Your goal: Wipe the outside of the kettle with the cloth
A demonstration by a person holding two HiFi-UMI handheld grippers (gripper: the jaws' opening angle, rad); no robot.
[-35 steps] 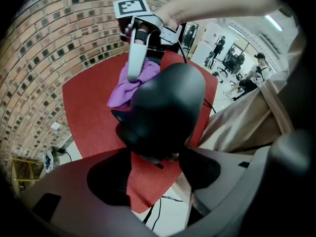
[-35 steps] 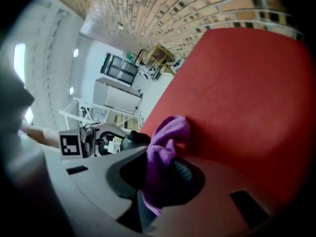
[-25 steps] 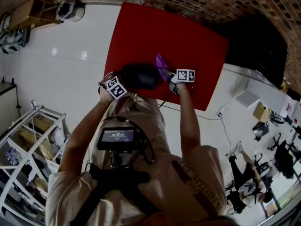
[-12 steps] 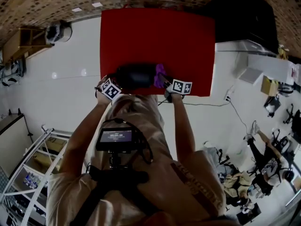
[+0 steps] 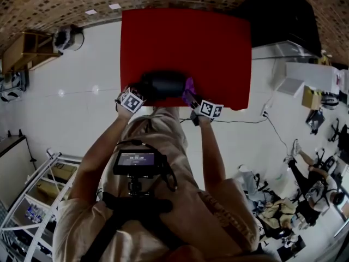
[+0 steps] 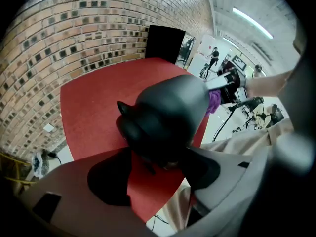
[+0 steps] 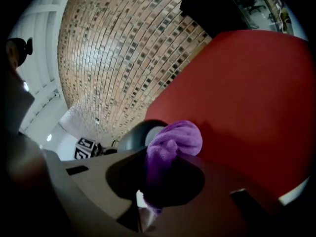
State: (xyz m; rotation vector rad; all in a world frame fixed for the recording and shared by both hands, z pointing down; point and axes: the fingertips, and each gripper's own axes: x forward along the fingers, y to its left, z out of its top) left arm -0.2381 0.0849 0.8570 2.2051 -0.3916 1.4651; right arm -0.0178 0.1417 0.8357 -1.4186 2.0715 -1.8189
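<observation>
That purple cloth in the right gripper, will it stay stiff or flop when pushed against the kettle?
Likely floppy: the cloth bunches into a soft rounded wad above the right gripper pinching it. Its fuzzy pile looks light and should probably grip rather than slide on the smooth dark kettle.

Both arms reach fwd from the torso, elbows bent, forearms approx. parallel. L forearm [image 5: 98, 146] runs up to the L gripper [image 5: 139, 93], which tips steeply down, its marker cube turned diagonal to the head view. Its jaws stand wide, clamped on the kettle [image 6: 168, 117], one pad each side of the lower body. R forearm [image 5: 211, 152] is bare below a short sleeve and leads to the R gripper [image 5: 194, 99], pitched less steeply than the L one. R jaws are pinched on the cloth [image 7: 170, 147] — wad bulging past the tips. The 2 grippers sit near each other, not touching.
</observation>
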